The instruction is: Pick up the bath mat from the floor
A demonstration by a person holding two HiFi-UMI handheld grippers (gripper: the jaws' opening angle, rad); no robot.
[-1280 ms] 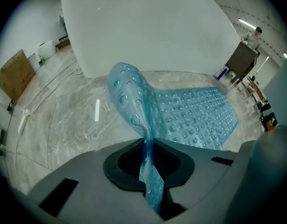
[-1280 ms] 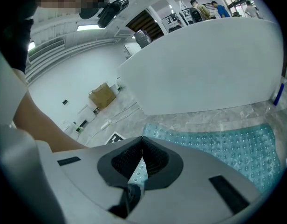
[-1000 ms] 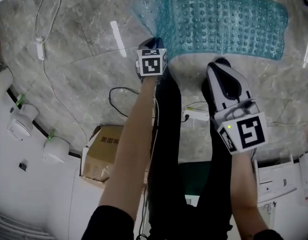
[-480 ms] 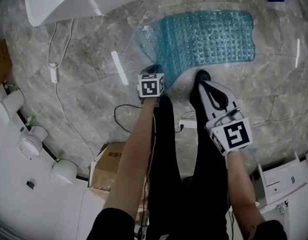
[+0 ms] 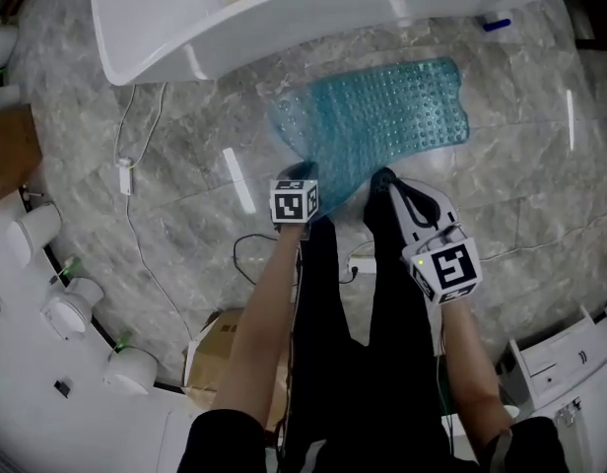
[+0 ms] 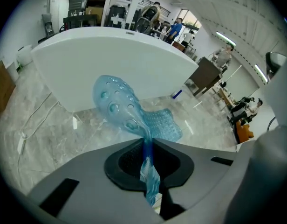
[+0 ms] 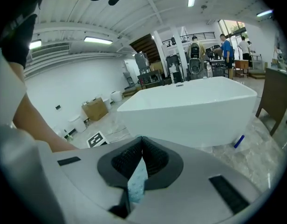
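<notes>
Raised higher than a second ago, the left gripper [image 5: 302,171] and right gripper [image 5: 382,178] are each clenched on the near edge of the teal bath mat [image 5: 394,106], set apart so that it lifts spread rather than bunched, while its far end lies on the marble floor [image 5: 175,136] beside the white bathtub [image 5: 284,8].
</notes>
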